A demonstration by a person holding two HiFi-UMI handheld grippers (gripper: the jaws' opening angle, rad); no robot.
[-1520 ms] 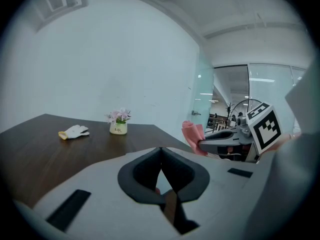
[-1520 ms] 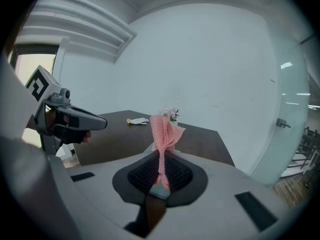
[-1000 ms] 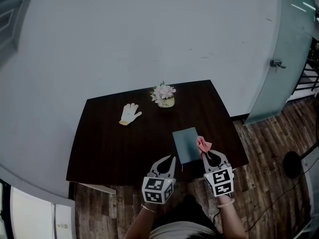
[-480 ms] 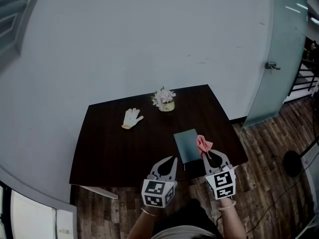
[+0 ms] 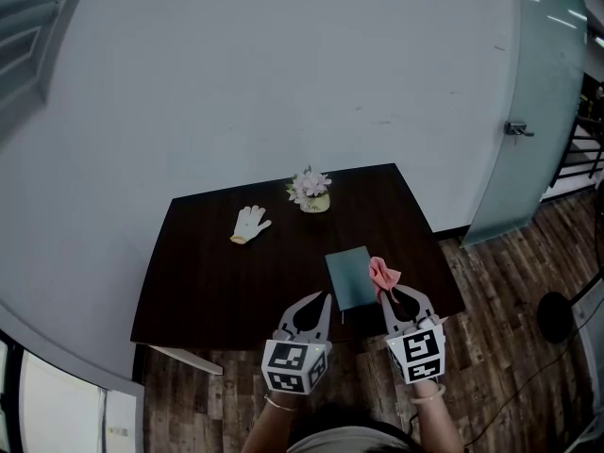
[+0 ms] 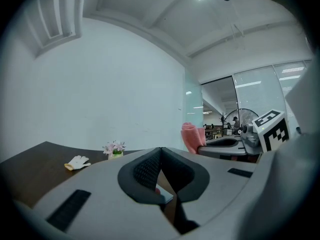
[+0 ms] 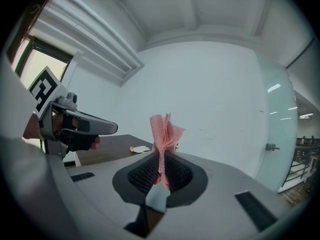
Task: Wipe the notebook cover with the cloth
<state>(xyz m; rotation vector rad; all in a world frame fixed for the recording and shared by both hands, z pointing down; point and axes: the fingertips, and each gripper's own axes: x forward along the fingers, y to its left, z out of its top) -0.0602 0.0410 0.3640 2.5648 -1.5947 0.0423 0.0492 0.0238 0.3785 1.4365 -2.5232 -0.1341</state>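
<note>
The right gripper [image 7: 161, 166] is clamped on the pink mesh cloth [image 7: 164, 134], which stands up from its jaws at the right edge of the teal notebook [image 5: 351, 276] — lying flat near the dark table's [image 5: 217, 281] front edge. The left gripper [image 6: 160, 153] hovers with its jaws together and empty — near the notebook's front left corner.

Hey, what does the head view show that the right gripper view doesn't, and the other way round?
Only the head view: the notebook's whole teal cover, lying flat on the dark table, and the wooden floor.

Only the right gripper view: a close look at the right gripper, its jaws shut on the pink cloth, whose mesh weave is plain to see, plus the ceiling.

Both: the cloth, the white glove, the left gripper and the door handle.
</note>
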